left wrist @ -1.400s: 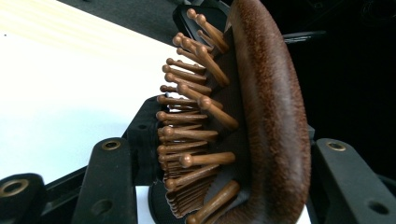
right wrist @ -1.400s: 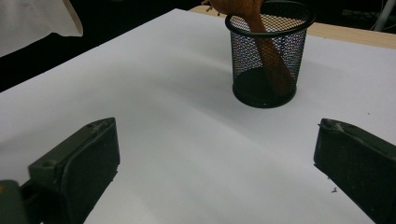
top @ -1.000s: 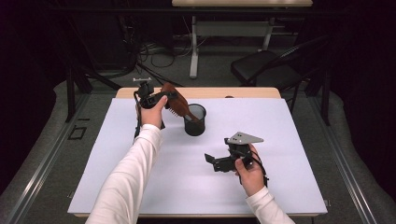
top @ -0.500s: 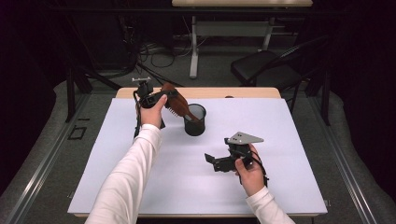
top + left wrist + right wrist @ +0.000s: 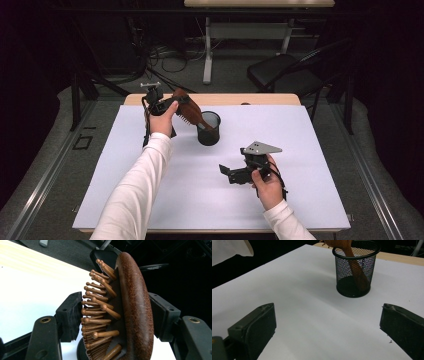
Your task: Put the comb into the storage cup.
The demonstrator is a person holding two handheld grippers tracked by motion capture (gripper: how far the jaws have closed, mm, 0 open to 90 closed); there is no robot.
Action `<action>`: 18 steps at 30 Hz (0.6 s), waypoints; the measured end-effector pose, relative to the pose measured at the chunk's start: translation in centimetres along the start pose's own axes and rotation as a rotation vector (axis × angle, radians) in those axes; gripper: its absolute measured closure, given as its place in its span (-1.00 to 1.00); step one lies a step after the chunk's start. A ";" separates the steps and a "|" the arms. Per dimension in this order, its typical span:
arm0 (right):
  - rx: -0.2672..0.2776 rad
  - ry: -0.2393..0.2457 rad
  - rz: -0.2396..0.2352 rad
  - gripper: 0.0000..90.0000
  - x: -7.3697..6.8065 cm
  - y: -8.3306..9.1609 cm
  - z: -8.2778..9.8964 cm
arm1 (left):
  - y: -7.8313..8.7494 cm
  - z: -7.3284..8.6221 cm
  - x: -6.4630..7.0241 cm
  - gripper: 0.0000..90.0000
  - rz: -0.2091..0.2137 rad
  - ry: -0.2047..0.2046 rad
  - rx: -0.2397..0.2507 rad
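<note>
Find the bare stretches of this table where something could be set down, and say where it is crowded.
Bare: the white sheet right of the mesh cup, and its near left corner, beside the sleeve. Crowded: the far left, where the left gripper brackets the hairbrush standing in the cup. The right gripper occupies the near middle.

No readable text, label, brand name, number or sign appears anywhere in these views; the wooden hairbrush (image 5: pixel 135 305), the black mesh cup (image 5: pixel 354 270), the white table cover (image 5: pixel 300 150) and both grippers are all plain and unmarked
</note>
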State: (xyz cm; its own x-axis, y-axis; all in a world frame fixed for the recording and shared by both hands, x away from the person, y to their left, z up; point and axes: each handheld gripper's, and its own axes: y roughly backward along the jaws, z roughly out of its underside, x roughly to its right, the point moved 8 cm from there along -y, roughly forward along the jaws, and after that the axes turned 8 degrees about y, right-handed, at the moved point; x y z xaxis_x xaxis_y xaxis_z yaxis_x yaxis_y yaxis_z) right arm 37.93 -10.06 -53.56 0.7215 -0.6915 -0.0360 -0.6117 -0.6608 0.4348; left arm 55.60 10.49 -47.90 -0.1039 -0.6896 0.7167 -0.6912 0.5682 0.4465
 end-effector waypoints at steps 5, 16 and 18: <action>-0.002 0.001 0.000 -0.99 0.0 0.0 0.0 | 0.1 -0.1 0.0 -0.24 -0.005 -0.010 0.008; -0.004 0.005 0.000 -0.99 -0.1 0.0 0.1 | 0.5 -0.6 0.0 -0.25 -0.004 -0.021 0.022; -0.004 0.006 -0.001 -0.99 -0.1 -0.1 0.1 | 0.5 -0.7 0.0 -0.25 -0.003 -0.022 0.028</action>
State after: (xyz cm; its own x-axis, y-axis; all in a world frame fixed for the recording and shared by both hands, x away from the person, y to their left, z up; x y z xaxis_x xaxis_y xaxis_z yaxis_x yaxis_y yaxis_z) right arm 37.90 -9.98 -53.65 0.7236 -0.6895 -0.0313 -0.6099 -0.6600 0.4388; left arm 55.70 11.09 -47.28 -0.1172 -0.7007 0.7038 -0.7111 0.5539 0.4331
